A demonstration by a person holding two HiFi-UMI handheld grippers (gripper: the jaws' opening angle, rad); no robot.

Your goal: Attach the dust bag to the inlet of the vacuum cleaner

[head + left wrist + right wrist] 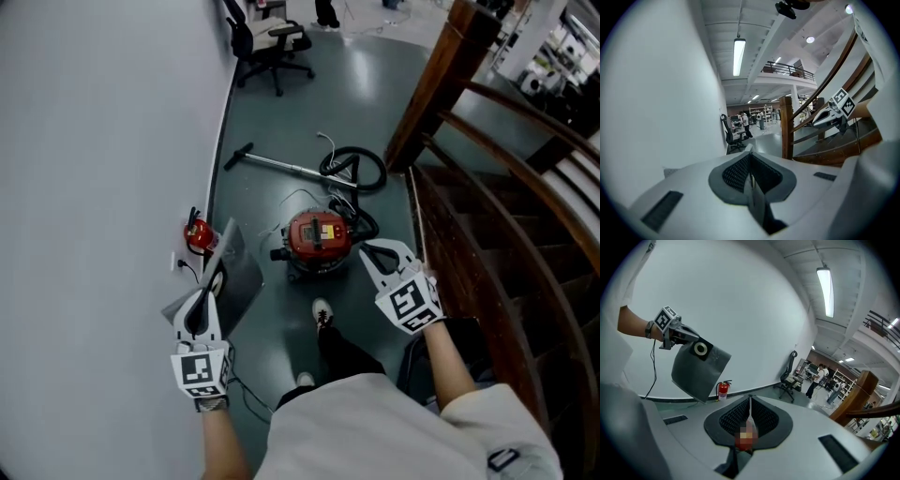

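where stairs (487, 239) edge floor (281, 122) — vacuum cleaner (319, 239) stands.

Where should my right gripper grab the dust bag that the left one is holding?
Take the black collar at the top of the bag, on its edge away from the left gripper, coming in from the side. The collar is flat and looks stiff; the grey body hangs below it.

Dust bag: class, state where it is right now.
In the head view the dust bag is held in the left gripper at lower left, near the white wall, between the red fire extinguisher and the red vacuum cleaner on the floor.
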